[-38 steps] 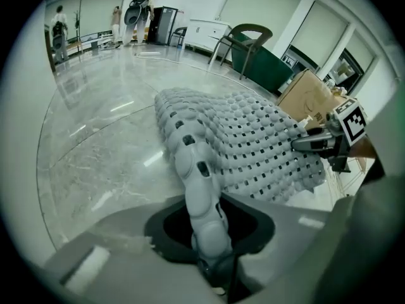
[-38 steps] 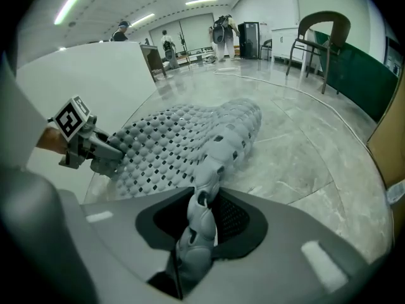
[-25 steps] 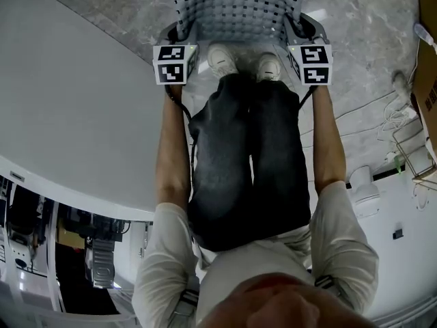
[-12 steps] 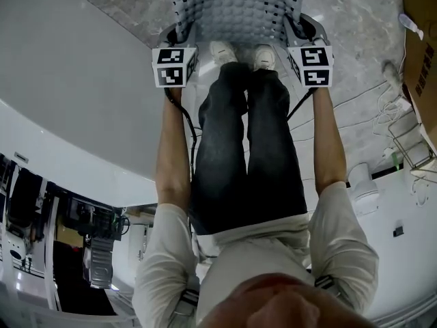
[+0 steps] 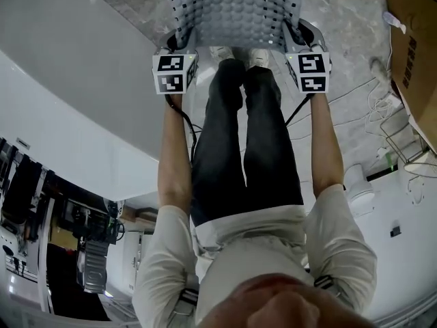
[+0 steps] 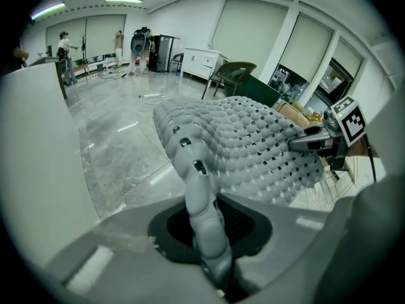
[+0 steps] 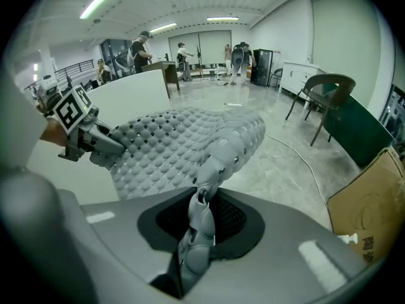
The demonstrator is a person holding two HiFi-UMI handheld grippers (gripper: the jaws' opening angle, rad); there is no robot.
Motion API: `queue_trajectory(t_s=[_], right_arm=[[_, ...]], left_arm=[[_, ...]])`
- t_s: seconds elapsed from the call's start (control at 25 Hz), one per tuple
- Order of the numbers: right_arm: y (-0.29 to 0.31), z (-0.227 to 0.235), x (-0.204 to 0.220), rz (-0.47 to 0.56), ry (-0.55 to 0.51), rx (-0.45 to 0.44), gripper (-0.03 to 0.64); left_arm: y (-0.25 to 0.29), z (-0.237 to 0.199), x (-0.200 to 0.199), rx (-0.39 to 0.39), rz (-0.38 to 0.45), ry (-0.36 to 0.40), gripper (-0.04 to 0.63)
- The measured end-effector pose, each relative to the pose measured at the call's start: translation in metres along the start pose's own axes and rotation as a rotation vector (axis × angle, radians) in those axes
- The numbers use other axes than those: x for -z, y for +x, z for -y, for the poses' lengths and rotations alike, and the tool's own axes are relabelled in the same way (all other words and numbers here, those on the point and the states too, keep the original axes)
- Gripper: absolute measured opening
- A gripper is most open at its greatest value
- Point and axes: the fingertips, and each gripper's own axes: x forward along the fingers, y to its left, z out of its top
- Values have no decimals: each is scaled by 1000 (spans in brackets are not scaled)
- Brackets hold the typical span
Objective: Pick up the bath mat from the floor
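Note:
The bath mat [image 5: 235,9] is grey, bumpy rubber dotted with small holes, and it hangs stretched between my two grippers above the marble floor. In the head view my left gripper [image 5: 179,45] holds its left corner and my right gripper [image 5: 299,38] its right corner, just beyond their marker cubes. In the left gripper view the mat [image 6: 247,144] runs from my left gripper [image 6: 215,265], shut on its edge, across to the right gripper [image 6: 316,141]. The right gripper view shows the mat [image 7: 183,141] pinched in my right gripper [image 7: 193,252], with the left gripper [image 7: 95,141] at the far corner.
The person's shoes [image 5: 235,52] show just under the mat's near edge. A white curved counter [image 5: 68,80] stands on the left. A cardboard box [image 5: 413,46], cables [image 5: 382,108] and a white device [image 5: 358,186] are on the right. Chairs [image 7: 323,100] and people stand farther off.
Both grippers have risen together with the mat still held between them. The person's legs have straightened, and the shoes are now mostly hidden behind the mat's near edge.

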Motion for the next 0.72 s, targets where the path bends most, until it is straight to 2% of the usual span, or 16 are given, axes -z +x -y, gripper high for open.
queue_trajectory(t_s=[0.48, 0.72], right_arm=[[-93, -4, -63, 61, -73, 14, 63], [-152, -15, -110, 126, -108, 27, 63]], left_arm=[[-89, 30, -46, -18, 70, 19, 54], [-158, 41, -85, -48, 143, 20, 54]])
